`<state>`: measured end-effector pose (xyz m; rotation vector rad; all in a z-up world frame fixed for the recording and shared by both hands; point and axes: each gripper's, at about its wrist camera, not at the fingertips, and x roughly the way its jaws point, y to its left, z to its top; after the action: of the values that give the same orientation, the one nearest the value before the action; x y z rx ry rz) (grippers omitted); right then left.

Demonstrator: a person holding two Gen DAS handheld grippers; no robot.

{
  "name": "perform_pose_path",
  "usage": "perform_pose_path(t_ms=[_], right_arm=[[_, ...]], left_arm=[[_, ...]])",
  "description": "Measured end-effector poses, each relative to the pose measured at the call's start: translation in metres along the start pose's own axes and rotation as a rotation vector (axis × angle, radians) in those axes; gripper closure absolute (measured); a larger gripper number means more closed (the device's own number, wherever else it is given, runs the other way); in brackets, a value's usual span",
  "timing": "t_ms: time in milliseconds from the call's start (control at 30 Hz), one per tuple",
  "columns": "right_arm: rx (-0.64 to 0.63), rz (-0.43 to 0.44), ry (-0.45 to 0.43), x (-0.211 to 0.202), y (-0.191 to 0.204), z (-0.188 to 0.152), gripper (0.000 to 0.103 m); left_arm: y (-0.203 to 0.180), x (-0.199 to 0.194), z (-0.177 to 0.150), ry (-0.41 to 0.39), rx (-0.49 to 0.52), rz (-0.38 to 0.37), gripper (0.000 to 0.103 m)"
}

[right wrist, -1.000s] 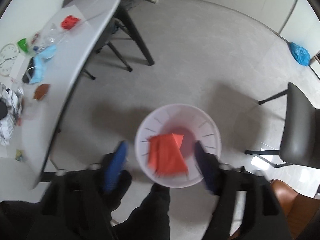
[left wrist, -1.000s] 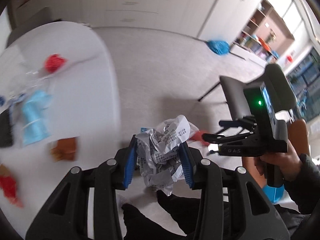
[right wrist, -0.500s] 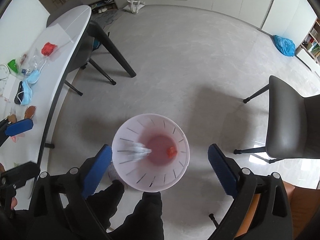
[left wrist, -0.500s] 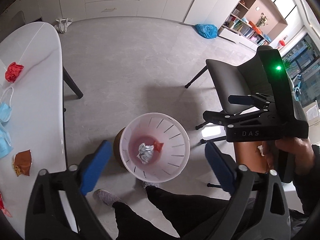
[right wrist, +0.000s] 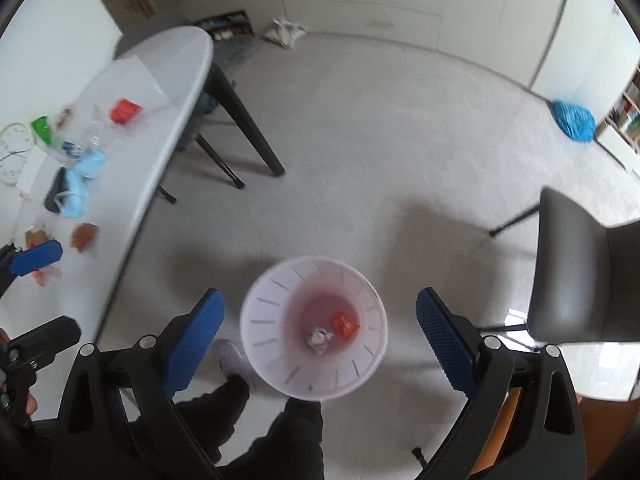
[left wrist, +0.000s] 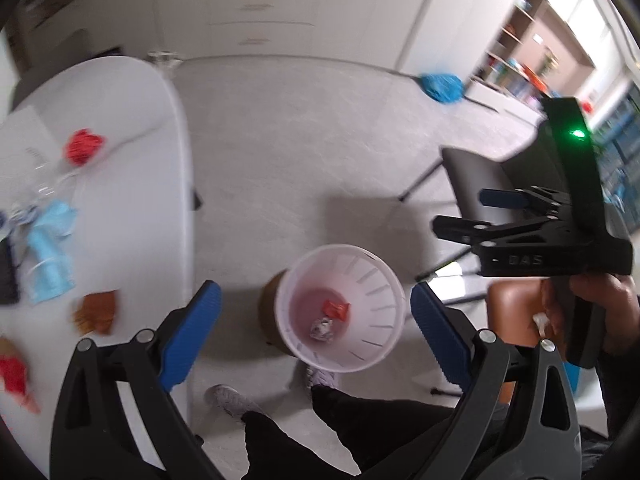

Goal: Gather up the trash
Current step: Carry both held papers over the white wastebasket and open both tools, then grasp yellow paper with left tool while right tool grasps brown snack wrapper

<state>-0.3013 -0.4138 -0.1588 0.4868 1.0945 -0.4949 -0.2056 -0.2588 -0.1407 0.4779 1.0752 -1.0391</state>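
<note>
A white slotted trash bin [left wrist: 372,276] stands on the floor below both grippers; it also shows in the right wrist view [right wrist: 264,320]. Inside lie a crumpled grey paper ball [left wrist: 323,328] [right wrist: 319,338] and a red wrapper [left wrist: 336,309] [right wrist: 344,325]. My left gripper [left wrist: 316,336] is open and empty above the bin. My right gripper [right wrist: 318,340] is open and empty above it too, and shows in the left wrist view [left wrist: 480,212]. On the white table [left wrist: 132,216] lie a red crumpled piece [left wrist: 83,146], blue masks [left wrist: 50,256] and a brown wrapper [left wrist: 96,312].
A dark chair [right wrist: 580,272] stands right of the bin. A blue bag [right wrist: 573,119] lies on the far floor. The table [right wrist: 168,92] also holds a green wrapper [right wrist: 42,128], a clear plastic bottle [right wrist: 86,132] and a clock [right wrist: 12,152]. The person's legs [right wrist: 280,432] are below.
My left gripper opened and dropped the paper ball into the bin. My right gripper let the red wrapper fall in. Both grippers stay wide open and the views swung slightly.
</note>
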Motion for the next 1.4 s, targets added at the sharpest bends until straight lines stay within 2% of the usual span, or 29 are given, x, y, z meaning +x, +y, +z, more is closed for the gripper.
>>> perform_pose_path(t_ms=[67, 167, 300, 467, 533, 633, 800, 933, 1233, 1400], right_arm=[[-0.02, 0.019, -0.033, -0.009, 0.015, 0.008, 0.002], [-0.076, 0.07, -0.071, -0.019, 0.045, 0.023, 0.002], [-0.182, 0.148, -0.107, -0.024, 0.1, 0.043, 0.002], [-0.3, 0.224, -0.117, -0.019, 0.169, 0.051, 0.002], [-0.342, 0.258, -0.105, -0.012, 0.2, 0.053, 0.002], [-0.371, 0.298, -0.087, -0.004, 0.234, 0.054, 0.002], [-0.434, 0.325, -0.057, 0.006, 0.283, 0.052, 0.002], [-0.475, 0.311, -0.045, 0.011, 0.305, 0.049, 0.002], [-0.5, 0.281, 0.006, 0.03, 0.326, 0.042, 0.002], [-0.497, 0.267, 0.023, 0.038, 0.326, 0.041, 0.002]], left_arm=[[0.013, -0.019, -0.002, -0.048, -0.044, 0.029, 0.012], [0.041, -0.051, -0.015, -0.108, -0.131, 0.111, 0.009], [0.088, -0.097, -0.048, -0.162, -0.267, 0.228, 0.008], [0.141, -0.131, -0.102, -0.155, -0.43, 0.359, 0.008], [0.167, -0.139, -0.131, -0.133, -0.512, 0.423, 0.008], [0.193, -0.142, -0.164, -0.09, -0.596, 0.474, 0.008], [0.23, -0.134, -0.218, -0.06, -0.722, 0.494, 0.008], [0.252, -0.122, -0.245, -0.065, -0.803, 0.482, 0.009], [0.286, -0.088, -0.269, -0.024, -0.88, 0.458, 0.038], [0.293, -0.072, -0.272, 0.027, -0.88, 0.453, 0.06]])
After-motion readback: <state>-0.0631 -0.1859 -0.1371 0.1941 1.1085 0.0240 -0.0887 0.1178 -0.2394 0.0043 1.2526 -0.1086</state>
